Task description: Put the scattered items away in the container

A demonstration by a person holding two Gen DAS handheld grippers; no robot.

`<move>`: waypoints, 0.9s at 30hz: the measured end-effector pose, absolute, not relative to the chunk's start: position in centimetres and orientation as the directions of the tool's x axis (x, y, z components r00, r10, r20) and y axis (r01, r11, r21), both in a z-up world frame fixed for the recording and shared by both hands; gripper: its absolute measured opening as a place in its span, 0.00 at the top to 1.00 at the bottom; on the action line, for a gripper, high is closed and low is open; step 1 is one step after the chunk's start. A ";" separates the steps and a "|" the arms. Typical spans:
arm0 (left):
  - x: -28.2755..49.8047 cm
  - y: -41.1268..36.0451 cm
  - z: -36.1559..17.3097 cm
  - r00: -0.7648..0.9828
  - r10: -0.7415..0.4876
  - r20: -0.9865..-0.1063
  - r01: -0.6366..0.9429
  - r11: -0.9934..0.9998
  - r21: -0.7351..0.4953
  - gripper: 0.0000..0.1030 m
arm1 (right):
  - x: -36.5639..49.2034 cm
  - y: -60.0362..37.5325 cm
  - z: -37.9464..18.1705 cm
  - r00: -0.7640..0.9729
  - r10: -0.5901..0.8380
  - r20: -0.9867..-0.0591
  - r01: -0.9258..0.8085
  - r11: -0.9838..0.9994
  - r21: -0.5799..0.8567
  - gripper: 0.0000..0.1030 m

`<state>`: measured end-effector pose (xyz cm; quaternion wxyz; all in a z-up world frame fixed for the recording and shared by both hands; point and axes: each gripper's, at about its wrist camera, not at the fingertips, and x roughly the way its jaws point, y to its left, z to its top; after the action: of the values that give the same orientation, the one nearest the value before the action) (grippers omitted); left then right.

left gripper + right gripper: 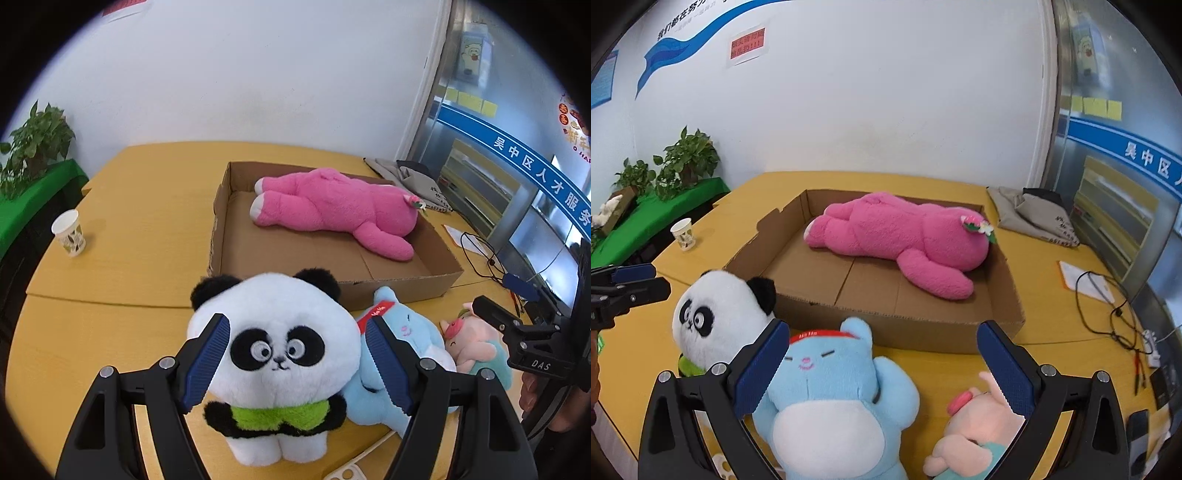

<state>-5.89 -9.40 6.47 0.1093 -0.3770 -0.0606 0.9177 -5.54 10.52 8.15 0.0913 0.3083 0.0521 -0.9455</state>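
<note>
Left wrist view: the left gripper is framing a panda plush that is standing upright on the yellow surface, facing the camera. The jaws are standing released, one blue pad at either side of the panda's head, and whether they are touching the fur is hard to tell. To do this step well, the jaws should be closing evenly on the round head — low enough that the soft fur is not slipping out. The panda's long axis is running from six o'clock at its feet to twelve o'clock at its ears. Beyond it, at about one o'clock, a cardboard box is lying open with a pink plush already inside, stretched lengthwise from ten o'clock to four o'clock. The right gripper is entering from three o'clock.

Right wrist view: the right gripper is hovering with its jaws wide and released, holding nothing. A blue plush is lying on its back just beside the left pad, head towards twelve o'clock and body towards six o'clock. A small pink pig plush is lying near the right pad at five o'clock. Centring the jaws on one toy only would be avoiding a double grab. The box is sitting just beyond — at twelve o'clock.
</note>
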 end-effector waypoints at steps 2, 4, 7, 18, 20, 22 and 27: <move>-5.8 -8.5 6.1 -0.687 0.250 -0.682 -0.157 -0.968 -0.198 0.26 | -5.4 11.5 7.4 -0.782 -0.172 -0.598 0.226 -0.974 -0.015 0.00; -5.7 -7.0 5.8 -0.684 0.252 -0.685 -0.165 -0.968 -0.191 0.26 | -5.2 12.8 6.9 -0.778 -0.195 -0.597 0.236 -0.972 0.010 0.00; -5.5 -4.2 5.5 -0.671 0.269 -0.691 -0.189 -0.963 -0.191 0.26 | -4.7 15.0 6.0 -0.768 -0.248 -0.590 0.265 -0.962 0.060 0.00; -6.9 4.1 3.1 -0.553 0.366 -0.748 -0.265 -0.929 -0.258 0.26 | -2.2 19.3 1.8 -0.600 -0.529 -0.601 0.524 -0.827 0.204 0.00; -7.7 4.2 1.9 -0.531 0.364 -0.766 -0.241 -0.931 -0.275 0.26 | -1.3 18.7 1.4 -0.569 -0.556 -0.606 0.573 -0.797 0.193 0.00; -8.5 3.8 0.4 -0.513 0.361 -0.779 -0.207 -0.932 -0.296 0.26 | -0.7 17.4 1.0 -0.544 -0.572 -0.614 0.605 -0.775 0.185 0.00; -10.6 2.0 -1.8 -0.501 0.307 -0.809 -0.152 -0.952 -0.266 0.26 | -0.7 13.7 -0.9 -0.518 -0.551 -0.654 0.570 -0.793 0.217 0.00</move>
<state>-10.62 1.98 -1.77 0.1329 -0.4814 -0.0803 0.8626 -0.69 13.68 -0.95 0.3218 0.3710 0.0123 -0.8710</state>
